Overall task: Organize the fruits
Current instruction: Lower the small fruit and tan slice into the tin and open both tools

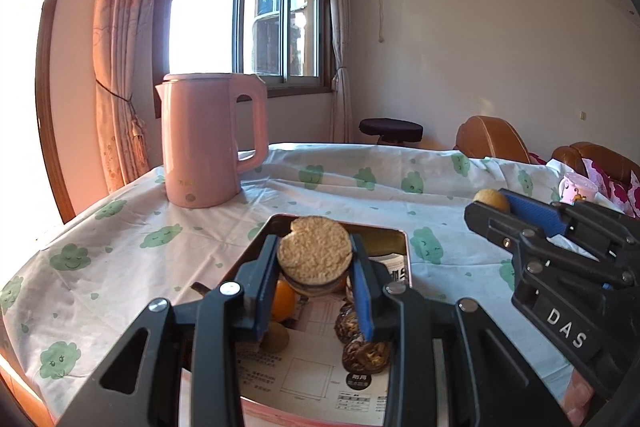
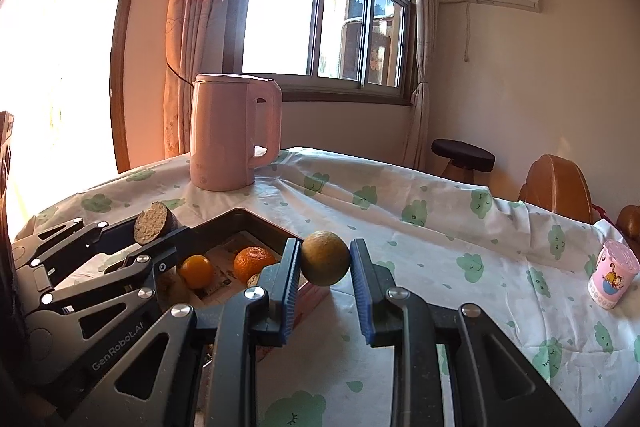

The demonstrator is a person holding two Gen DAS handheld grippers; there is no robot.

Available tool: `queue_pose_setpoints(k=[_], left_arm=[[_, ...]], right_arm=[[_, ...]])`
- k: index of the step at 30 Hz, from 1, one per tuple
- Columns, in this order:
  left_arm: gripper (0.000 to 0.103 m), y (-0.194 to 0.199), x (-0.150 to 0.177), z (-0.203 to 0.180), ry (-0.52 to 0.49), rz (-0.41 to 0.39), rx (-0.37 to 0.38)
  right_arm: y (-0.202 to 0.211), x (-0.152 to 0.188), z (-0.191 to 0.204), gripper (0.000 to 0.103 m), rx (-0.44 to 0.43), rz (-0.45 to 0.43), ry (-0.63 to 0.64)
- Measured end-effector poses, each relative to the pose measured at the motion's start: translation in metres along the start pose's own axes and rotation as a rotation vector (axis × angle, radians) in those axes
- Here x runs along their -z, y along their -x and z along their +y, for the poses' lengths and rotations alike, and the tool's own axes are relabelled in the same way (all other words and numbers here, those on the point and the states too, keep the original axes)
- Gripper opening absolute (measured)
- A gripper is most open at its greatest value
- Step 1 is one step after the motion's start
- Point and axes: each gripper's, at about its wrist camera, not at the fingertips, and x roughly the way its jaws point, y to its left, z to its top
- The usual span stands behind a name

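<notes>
Your right gripper (image 2: pixel 325 263) is clamped on a round yellow-green fruit (image 2: pixel 324 257), held just past the tray's (image 2: pixel 262 217) right edge, so it goes in leftward. Your left gripper (image 1: pixel 314 267) pinches a sandwich biscuit (image 1: pixel 314 254) directly above the tray.

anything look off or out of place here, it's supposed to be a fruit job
Yes: the left gripper holds a sandwich biscuit, not fruit, above the tray, and a bite-shaped notch is missing from its upper left edge. The right gripper holds a dull greenish-brown round fruit, unlike the bright oranges in the tray.
</notes>
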Motion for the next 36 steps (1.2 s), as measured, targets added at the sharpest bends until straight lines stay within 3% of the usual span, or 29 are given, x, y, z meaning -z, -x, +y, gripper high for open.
queue_pose_setpoints(k=[36], left_arm=[[0.035,-0.002,0.012,0.039,0.042,0.045,-0.026]], right_arm=[[-0.031,-0.007,0.051,0.027,-0.064,0.05,0.057]])
